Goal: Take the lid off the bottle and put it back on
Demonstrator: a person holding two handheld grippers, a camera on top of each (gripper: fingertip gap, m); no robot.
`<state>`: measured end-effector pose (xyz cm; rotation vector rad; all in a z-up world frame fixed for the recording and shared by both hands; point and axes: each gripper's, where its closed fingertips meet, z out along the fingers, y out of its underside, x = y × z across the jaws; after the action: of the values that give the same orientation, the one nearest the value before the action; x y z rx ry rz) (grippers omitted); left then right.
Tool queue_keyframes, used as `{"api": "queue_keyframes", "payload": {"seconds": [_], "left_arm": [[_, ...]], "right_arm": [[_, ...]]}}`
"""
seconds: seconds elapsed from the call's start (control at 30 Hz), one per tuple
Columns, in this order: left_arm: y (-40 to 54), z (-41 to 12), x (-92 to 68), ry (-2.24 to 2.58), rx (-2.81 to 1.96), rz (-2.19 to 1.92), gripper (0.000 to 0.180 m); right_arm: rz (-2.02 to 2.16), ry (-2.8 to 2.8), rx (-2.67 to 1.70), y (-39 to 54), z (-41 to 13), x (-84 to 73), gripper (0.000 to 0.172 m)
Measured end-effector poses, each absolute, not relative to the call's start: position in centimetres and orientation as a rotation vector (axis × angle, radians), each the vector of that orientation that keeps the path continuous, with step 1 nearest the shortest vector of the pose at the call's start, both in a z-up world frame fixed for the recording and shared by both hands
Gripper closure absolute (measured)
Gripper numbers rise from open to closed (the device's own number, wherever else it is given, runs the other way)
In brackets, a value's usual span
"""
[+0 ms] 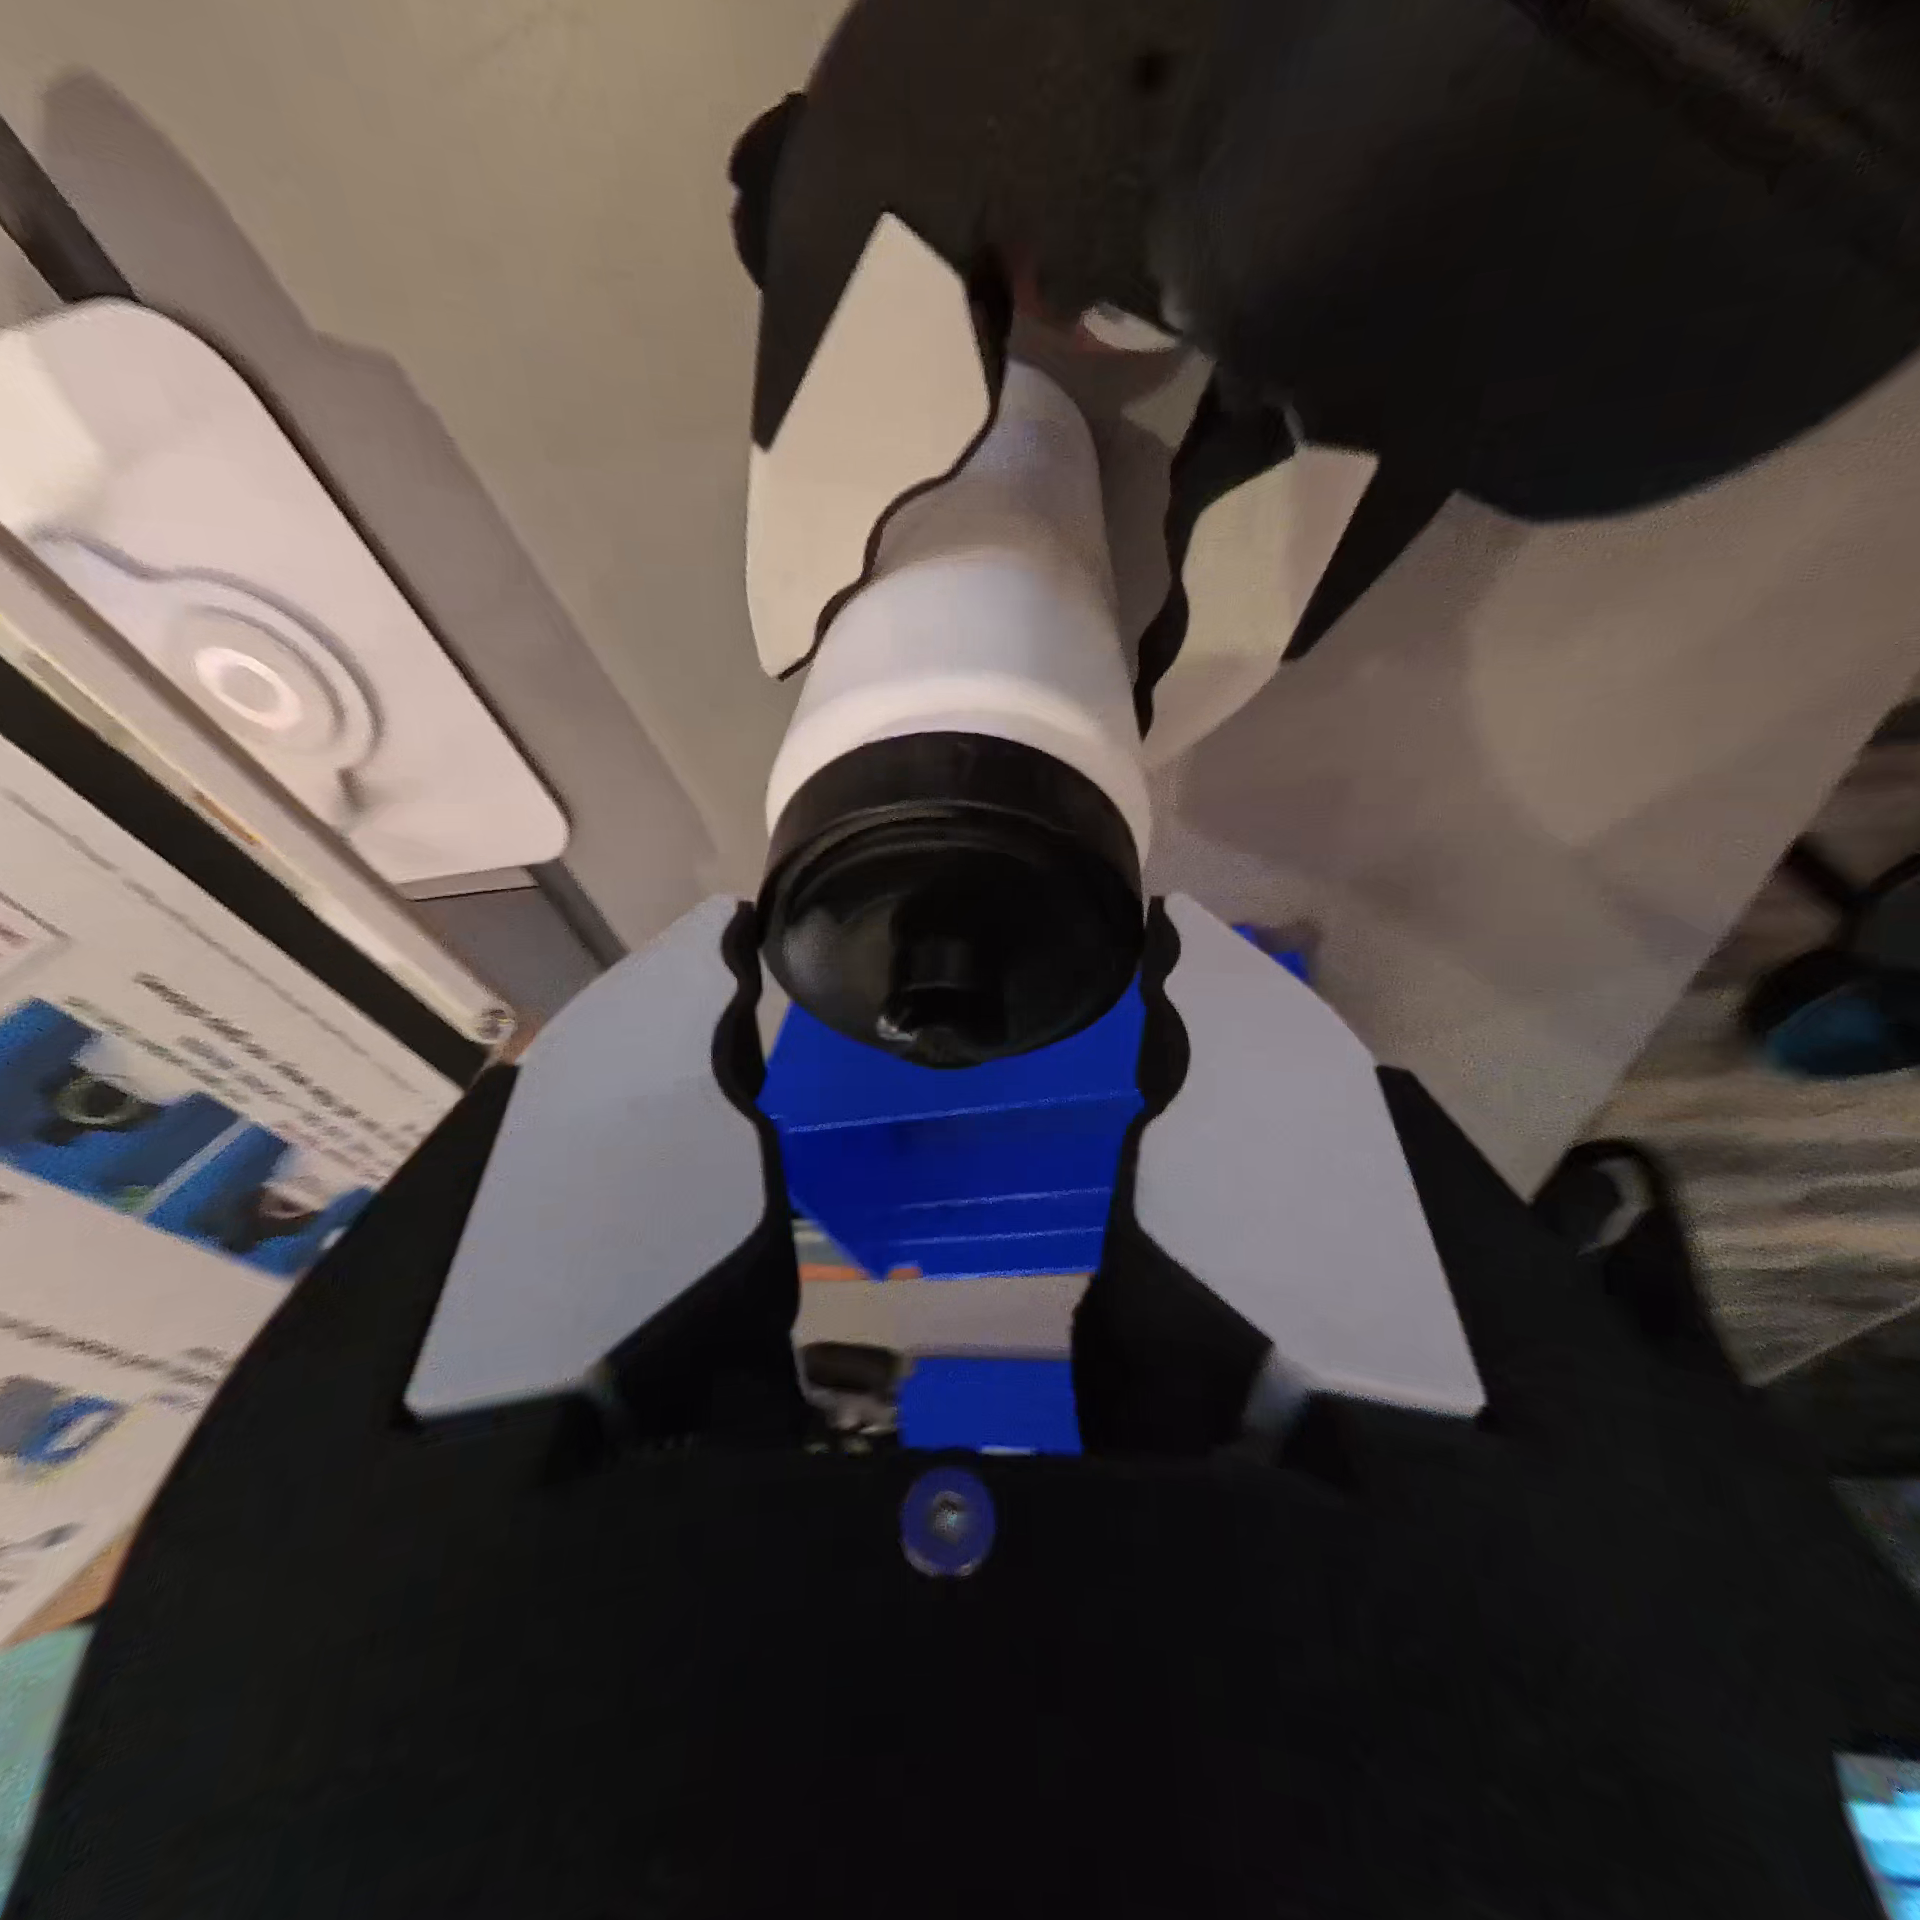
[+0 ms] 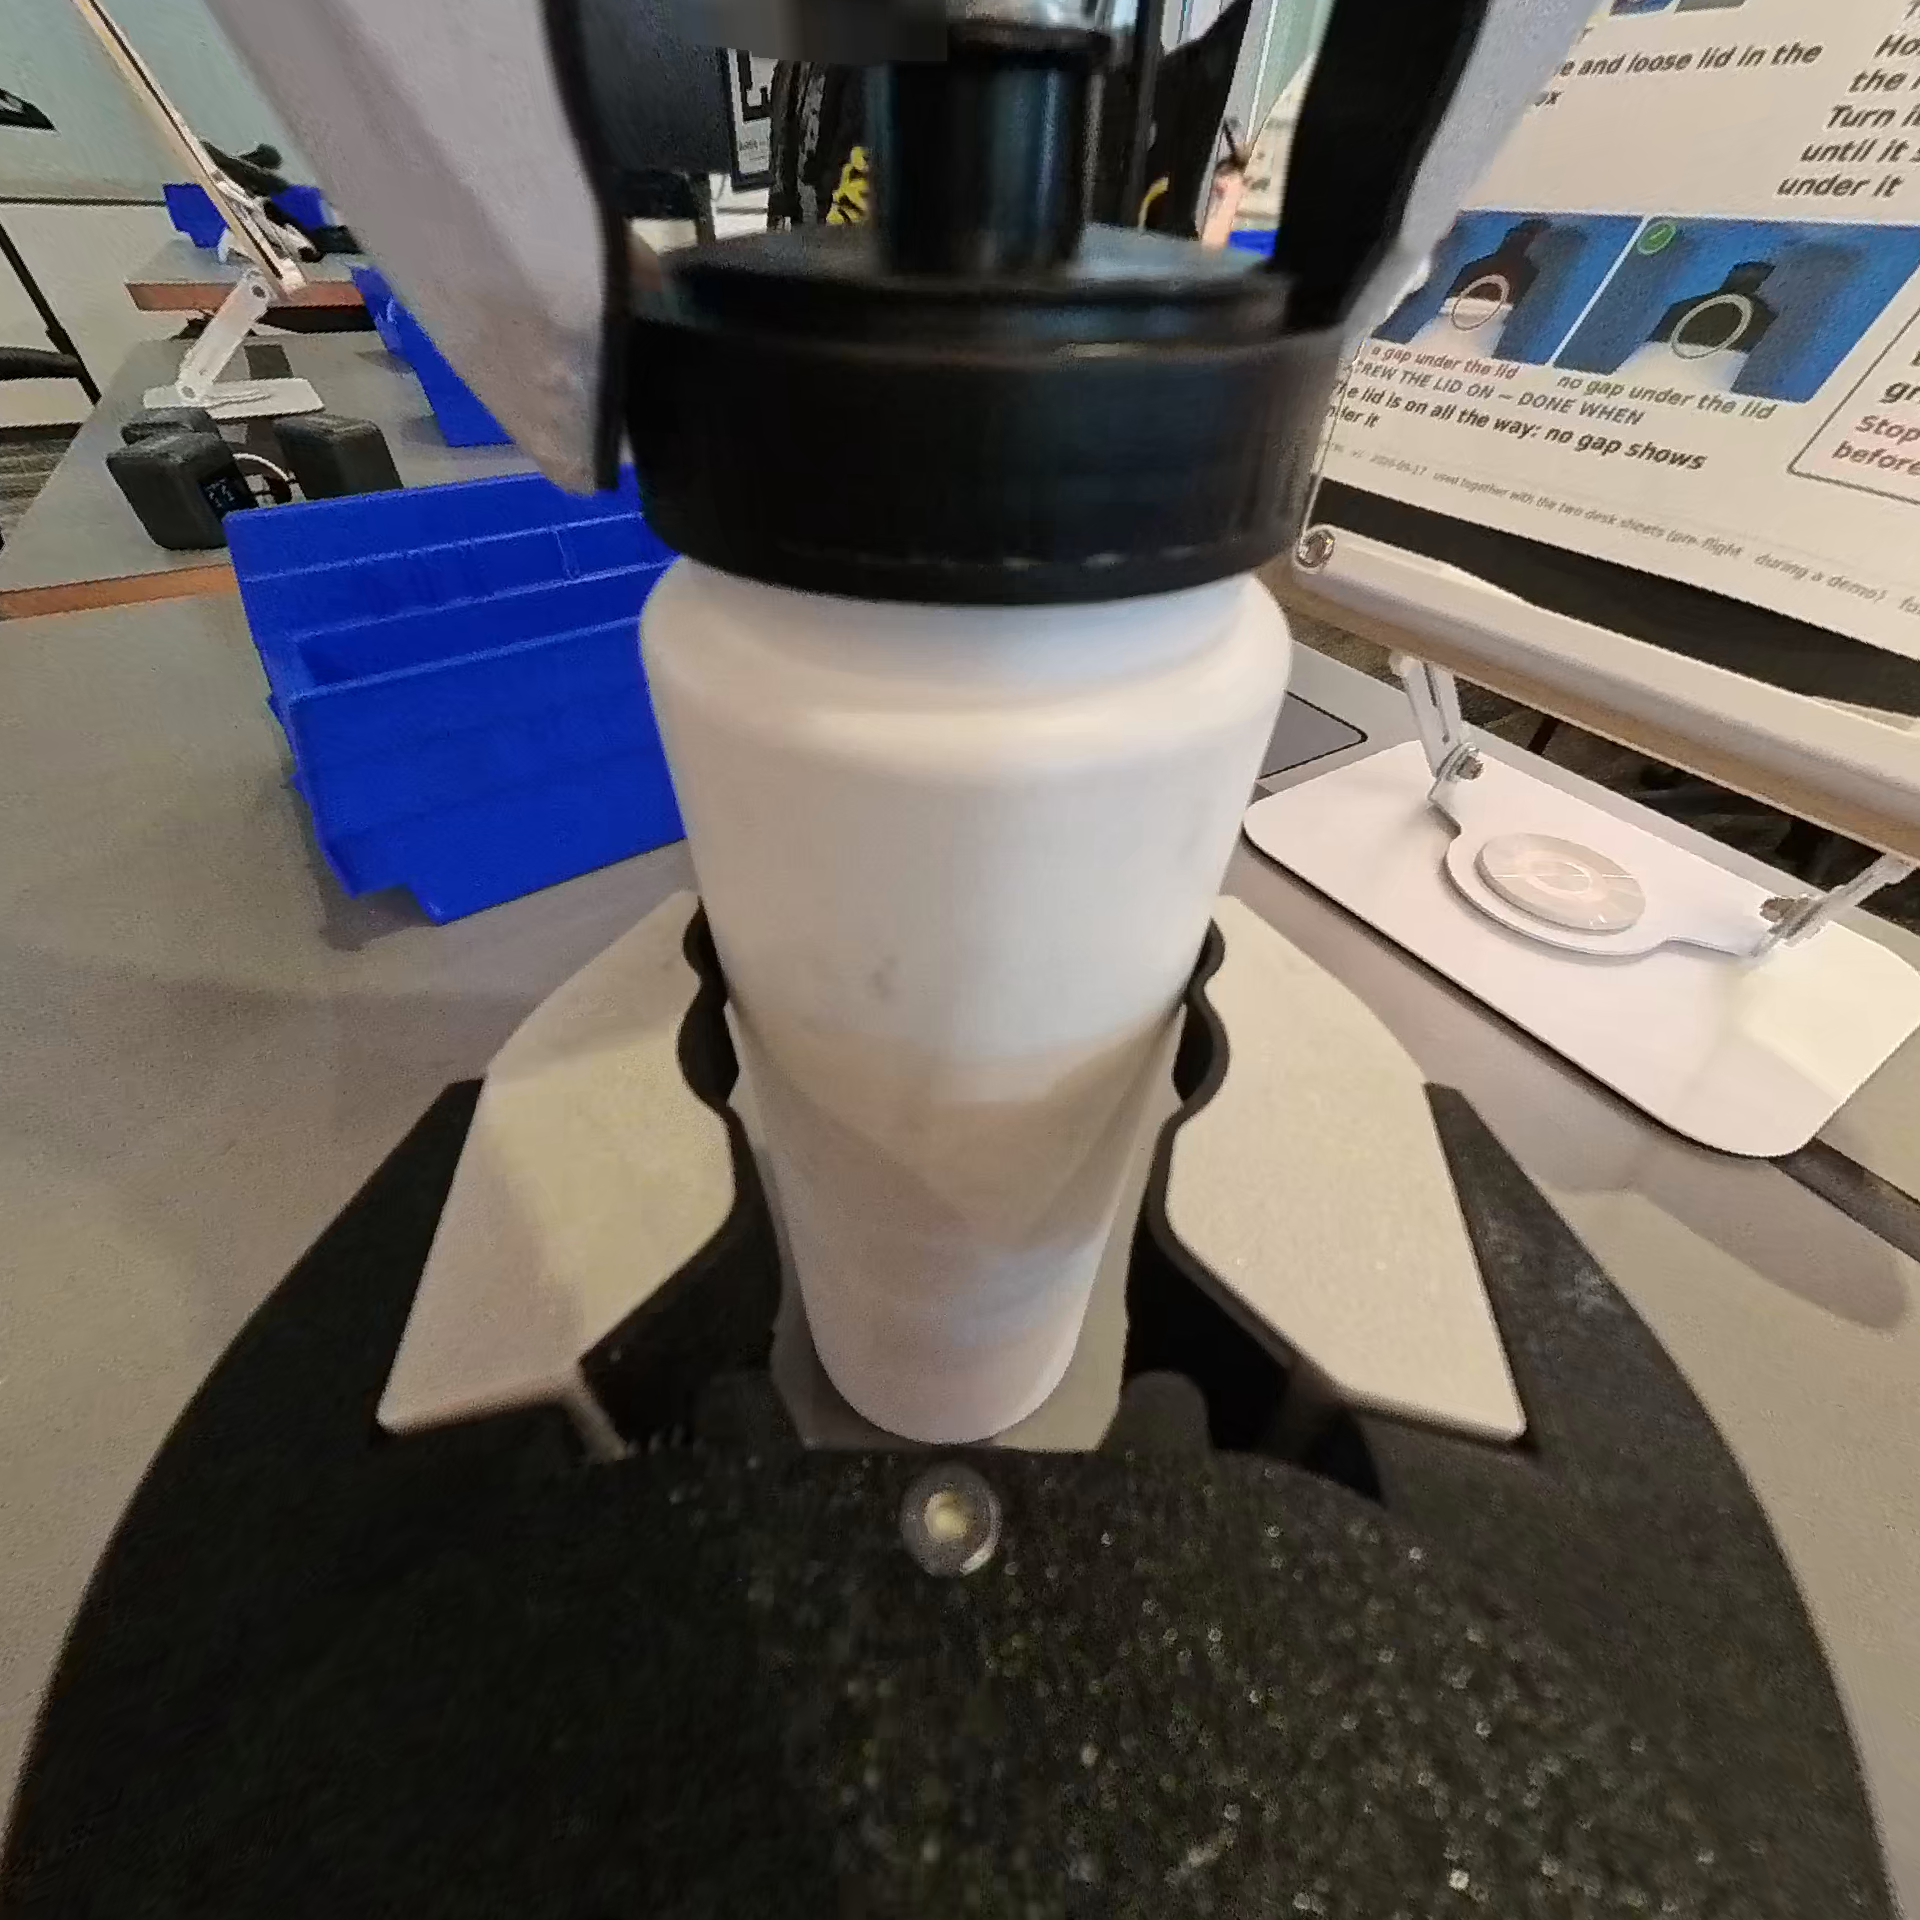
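Bottle braced, lid in the grip: notes on the twist

Bottle [image 2: 966,935]: white plastic, round-shouldered, with a wide black screw lid [image 2: 966,447] seated on its neck. It stands just right of the blue plastic bin [image 2: 457,675], over the grey desk [image 2: 156,987]; its base is hidden, so whether it rests on the desk cannot be told.

Right tool [image 2: 951,997]: clenched on the white body low down, both ribbed black pads [image 2: 707,997] pressed against the sides. This is the anchor.

Left tool [image 1: 951,997]: comes in from the lid end, looking along the bottle's axis. Its black fingertips [image 1: 740,987] sit against opposite edges of the lid rim [image 1: 951,894]; looks like a grip on the lid, taken only at the very tips.

Judgement: lid appears fully on, no gap showing under it, so the unscrewing looks about to begin.

Doing it well:
- Purchase on the lid is shallow; seat the rim deeper between the pads before turning, or it may slip off.
- Turn about the bottle's own axis; any tilt will bind the thread.
- Keep the right tool's hold firm and still, so the body does not spin along.
- Lift only once the thread runs free.
- White stand plate [image 2: 1558,935], on the far side from the bin, sits near; keep the elbow swing away from it.
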<state>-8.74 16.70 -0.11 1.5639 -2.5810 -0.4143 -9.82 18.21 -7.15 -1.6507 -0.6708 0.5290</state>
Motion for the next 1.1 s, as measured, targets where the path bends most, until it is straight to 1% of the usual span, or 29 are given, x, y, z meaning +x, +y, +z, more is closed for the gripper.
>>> {"api": "queue_keyframes", "payload": {"seconds": [0.07, 0.13, 0.17, 0.2, 0.23, 0.33, 0.37, 0.43, 0.5, 0.53, 0.6, 0.67, 0.83, 0.87, 0.9, 0.93, 1.1], "left_arm": [[16.8, -0.1, -8.8, -2.611, 1.530, -0.463, 0.111], [16.7, -0.2, -8.7, -2.576, 1.618, -0.448, 0.109], [16.6, -0.1, -8.7, -2.561, 1.667, -0.430, 0.100], [16.6, 0.2, -8.7, -2.546, 1.721, -0.402, 0.085], [16.4, 0.6, -8.7, -2.519, 1.785, -0.349, 0.080], [16.0, 2.7, -7.0, -2.383, 2.162, -0.074, 0.079], [16.0, 3.6, -6.1, -2.261, 2.343, 0.063, 0.079], [16.1, 5.3, -5.0, -1.841, 2.690, 0.364, 0.079], [16.5, 5.8, -4.9, -1.406, 2.901, 0.568, 0.077], [16.9, 5.6, -5.4, -1.263, 2.967, 0.599, 0.080], [17.5, 4.2, -6.9, -1.115, 3.045, 0.506, 0.083], [17.7, 2.5, -8.4, -1.061, 3.059, 0.342, 0.082], [16.8, 0.5, -7.7, -0.991, 3.063, 0.331, 0.083], [16.8, 0.5, -7.5, -1.007, 3.072, 0.318, 0.092], [17.0, 0.4, -7.5, -1.019, 3.081, 0.281, 0.108], [17.1, 0.3, -7.6, -1.039, 3.086, 0.240, 0.114], [16.9, 0.2, -7.7, -1.278, 2.963, 0.152, 0.115]], "right_arm": [[0.528, -0.671, -1.651, 18.2, -7.1, -9.8, 0.087], [0.528, -0.671, -1.650, 18.2, -7.2, -9.8, 0.087], [0.528, -0.671, -1.651, 18.2, -7.2, -9.8, 0.087], [0.528, -0.671, -1.651, 18.2, -7.2, -9.8, 0.087], [0.528, -0.670, -1.652, 18.2, -7.2, -9.8, 0.087], [0.529, -0.667, -1.656, 18.1, -7.2, -9.7, 0.087], [0.529, -0.666, -1.657, 18.1, -7.2, -9.7, 0.087], [0.529, -0.665, -1.659, 18.1, -7.2, -9.7, 0.087], [0.527, -0.663, -1.660, 18.1, -7.2, -9.7, 0.087], [0.527, -0.663, -1.660, 18.1, -7.2, -9.7, 0.087], [0.525, -0.664, -1.661, 18.2, -7.2, -9.8, 0.087], [0.524, -0.665, -1.662, 18.2, -7.2, -9.8, 0.087], [0.524, -0.661, -1.666, 18.1, -7.2, -9.8, 0.087], [0.523, -0.661, -1.667, 18.1, -7.2, -9.9, 0.087], [0.522, -0.661, -1.668, 18.1, -7.2, -9.9, 0.087], [0.522, -0.659, -1.670, 18.1, -7.2, -9.8, 0.087], [0.524, -0.663, -1.674, 18.1, -7.3, -9.9, 0.087]]}}
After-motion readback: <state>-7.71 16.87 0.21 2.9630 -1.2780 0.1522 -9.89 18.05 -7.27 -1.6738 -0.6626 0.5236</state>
